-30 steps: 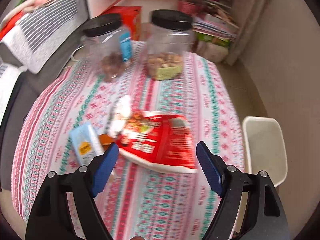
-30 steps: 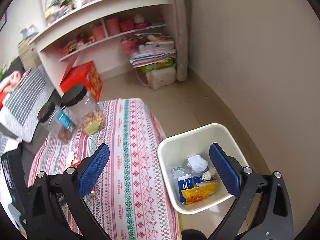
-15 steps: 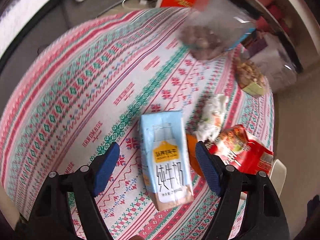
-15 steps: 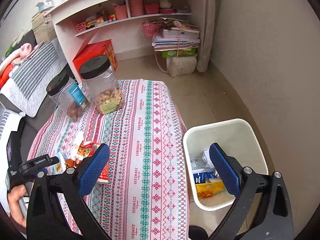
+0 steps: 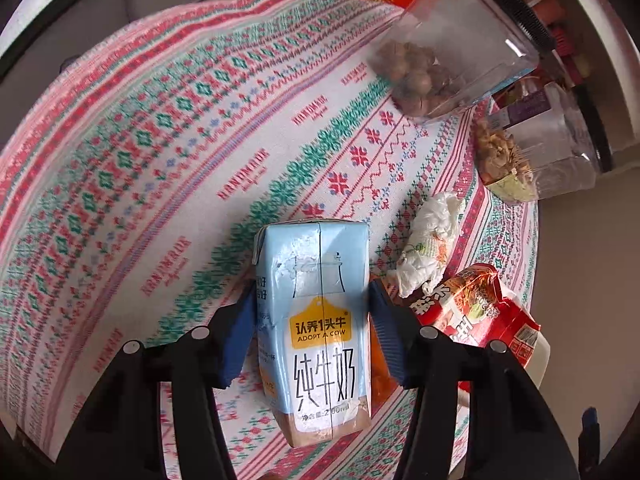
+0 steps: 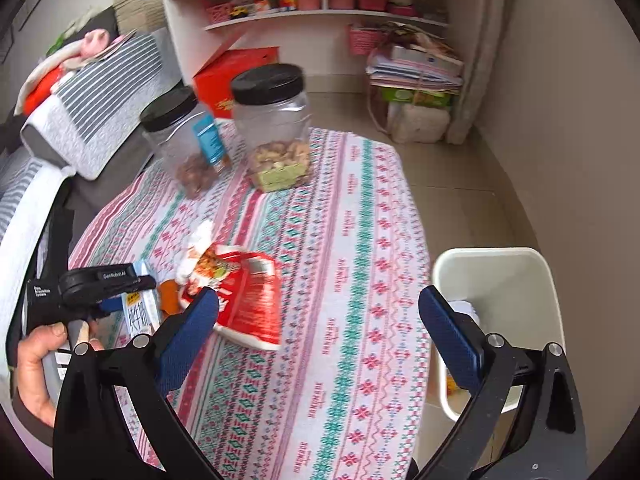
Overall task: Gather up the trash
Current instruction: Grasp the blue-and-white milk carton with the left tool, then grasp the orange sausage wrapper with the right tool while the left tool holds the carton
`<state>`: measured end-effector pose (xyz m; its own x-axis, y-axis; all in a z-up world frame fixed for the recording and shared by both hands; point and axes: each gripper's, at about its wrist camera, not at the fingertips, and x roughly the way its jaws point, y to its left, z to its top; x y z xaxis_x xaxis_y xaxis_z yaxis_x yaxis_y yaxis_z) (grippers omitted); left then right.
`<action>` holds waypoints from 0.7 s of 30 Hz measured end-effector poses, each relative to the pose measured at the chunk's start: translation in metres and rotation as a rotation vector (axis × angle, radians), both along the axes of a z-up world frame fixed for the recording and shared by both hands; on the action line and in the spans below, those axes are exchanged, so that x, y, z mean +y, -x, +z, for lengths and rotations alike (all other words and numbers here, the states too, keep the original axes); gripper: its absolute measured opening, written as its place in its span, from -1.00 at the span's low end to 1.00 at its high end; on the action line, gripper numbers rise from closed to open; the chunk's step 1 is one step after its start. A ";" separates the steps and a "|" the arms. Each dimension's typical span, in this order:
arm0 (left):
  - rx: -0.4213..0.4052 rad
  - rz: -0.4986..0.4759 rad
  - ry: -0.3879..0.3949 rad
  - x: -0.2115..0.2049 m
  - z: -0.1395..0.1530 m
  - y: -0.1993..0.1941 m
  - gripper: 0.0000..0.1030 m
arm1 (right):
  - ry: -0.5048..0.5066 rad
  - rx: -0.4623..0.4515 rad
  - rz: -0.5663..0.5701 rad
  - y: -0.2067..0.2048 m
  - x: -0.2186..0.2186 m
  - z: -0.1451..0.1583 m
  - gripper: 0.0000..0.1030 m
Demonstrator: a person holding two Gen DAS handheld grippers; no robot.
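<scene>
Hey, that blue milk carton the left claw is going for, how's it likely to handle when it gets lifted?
The milk carton looks dented and creased near its top, so it is probably empty and light. Its flat sides sit between the left claw pads, which have just been closing, so it should not roll. Thin card may buckle under a hard squeeze.

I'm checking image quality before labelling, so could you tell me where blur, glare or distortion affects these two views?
Left wrist view: milk carton sharp and print legible; fisheye bows the tablecloth; glare streaks on the tilted-looking jar. Right wrist view: softer overall, jars and red snack bag slightly smeared; dark corners in both.
</scene>
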<state>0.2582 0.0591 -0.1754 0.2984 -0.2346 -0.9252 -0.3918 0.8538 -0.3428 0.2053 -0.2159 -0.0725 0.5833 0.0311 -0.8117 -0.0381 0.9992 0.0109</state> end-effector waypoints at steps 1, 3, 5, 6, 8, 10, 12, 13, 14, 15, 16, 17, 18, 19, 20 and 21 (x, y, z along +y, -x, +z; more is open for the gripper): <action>-0.004 -0.008 0.003 0.003 0.004 0.003 0.05 | 0.001 0.007 0.024 -0.001 0.008 -0.002 0.86; -0.012 -0.015 0.012 0.011 0.011 0.009 0.06 | -0.001 0.018 0.067 -0.003 0.025 -0.007 0.86; -0.029 -0.011 0.015 0.021 0.020 0.016 0.06 | -0.012 0.031 0.101 -0.006 0.039 -0.012 0.86; -0.039 -0.006 0.015 0.028 0.026 0.020 0.06 | -0.026 0.044 0.128 -0.007 0.049 -0.016 0.86; -0.056 0.006 0.021 0.040 0.036 0.028 0.06 | -0.045 0.067 0.173 -0.010 0.067 -0.024 0.84; -0.076 0.015 0.023 0.051 0.047 0.035 0.06 | -0.059 0.099 0.241 -0.012 0.090 -0.036 0.73; -0.105 0.013 0.010 0.059 0.060 0.040 0.06 | -0.061 0.140 0.312 -0.013 0.113 -0.051 0.60; -0.119 0.010 -0.003 0.061 0.064 0.041 0.06 | -0.064 0.160 0.337 -0.013 0.121 -0.058 0.50; -0.136 0.006 -0.022 0.062 0.071 0.043 0.06 | -0.070 0.191 0.366 -0.014 0.131 -0.068 0.46; -0.151 0.002 -0.043 0.065 0.076 0.045 0.06 | -0.077 0.214 0.385 -0.014 0.138 -0.076 0.39; -0.166 -0.002 -0.063 0.068 0.082 0.046 0.06 | -0.082 0.234 0.398 -0.016 0.145 -0.084 0.33; -0.176 -0.006 -0.076 0.071 0.086 0.048 0.06 | -0.084 0.247 0.404 -0.017 0.150 -0.090 0.30; -0.183 -0.010 -0.082 0.073 0.089 0.049 0.06 | -0.081 0.256 0.405 -0.019 0.154 -0.097 0.28; -0.186 -0.014 -0.083 0.075 0.091 0.050 0.06 | -0.076 0.258 0.404 -0.023 0.157 -0.103 0.27; -0.185 -0.017 -0.077 0.077 0.091 0.051 0.06 | -0.071 0.259 0.401 -0.026 0.159 -0.107 0.26; -0.181 -0.020 -0.068 0.079 0.090 0.051 0.06 | -0.062 0.260 0.397 -0.030 0.160 -0.112 0.26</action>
